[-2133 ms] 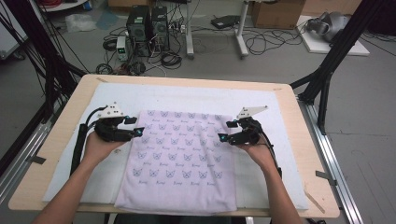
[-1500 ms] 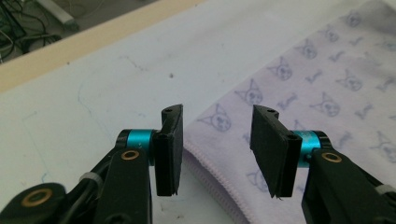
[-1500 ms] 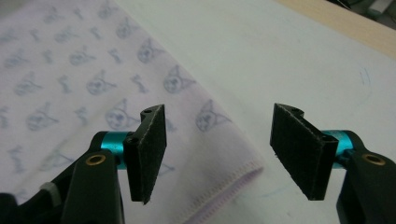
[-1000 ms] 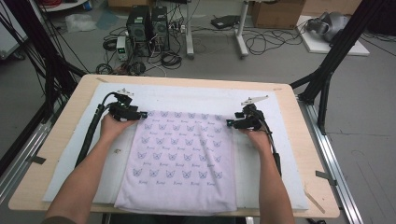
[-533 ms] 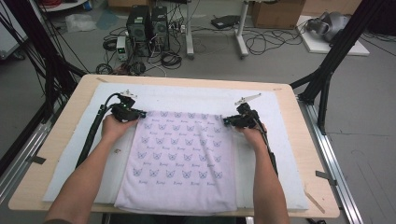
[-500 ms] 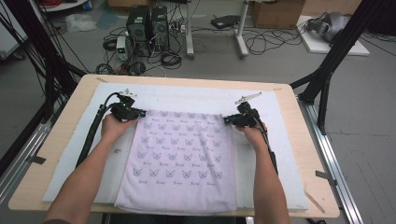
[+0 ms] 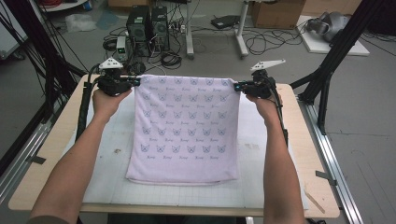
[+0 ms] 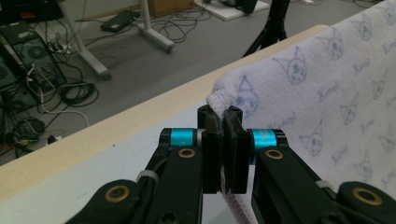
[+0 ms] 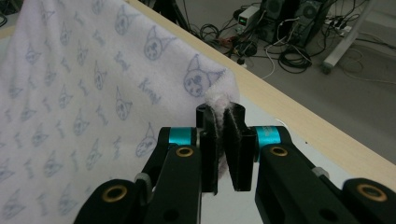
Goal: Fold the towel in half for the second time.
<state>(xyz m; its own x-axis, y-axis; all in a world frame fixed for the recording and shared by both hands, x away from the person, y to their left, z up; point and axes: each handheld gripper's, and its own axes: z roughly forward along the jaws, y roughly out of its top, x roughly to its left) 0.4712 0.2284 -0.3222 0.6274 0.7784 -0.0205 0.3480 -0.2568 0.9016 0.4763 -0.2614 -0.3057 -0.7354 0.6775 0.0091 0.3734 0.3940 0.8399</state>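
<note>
A pale lilac towel [image 7: 184, 126] printed with small blue cat faces hangs from its two far corners, its near edge still resting on the table. My left gripper [image 7: 133, 81] is shut on the far left corner, and in the left gripper view the black jaws of my left gripper [image 8: 223, 126] pinch the fluffy edge of the towel [image 8: 327, 88]. My right gripper [image 7: 238, 86] is shut on the far right corner. The right gripper view has my right gripper [image 9: 224, 123] clamped on the tip of the towel [image 9: 93, 93].
The wooden table [image 7: 56, 140] carries a white gridded mat [image 7: 187, 191]. Beyond its far edge the floor holds computer towers [image 7: 149, 21], tangled cables and desk legs. Black frame struts [image 7: 336, 51] stand at both sides. A sliver of wood [image 7: 314, 200] lies near the front right.
Both grippers have closed on the towel's far corners and risen, lifting its far half off the table; before, the towel lay flat.
</note>
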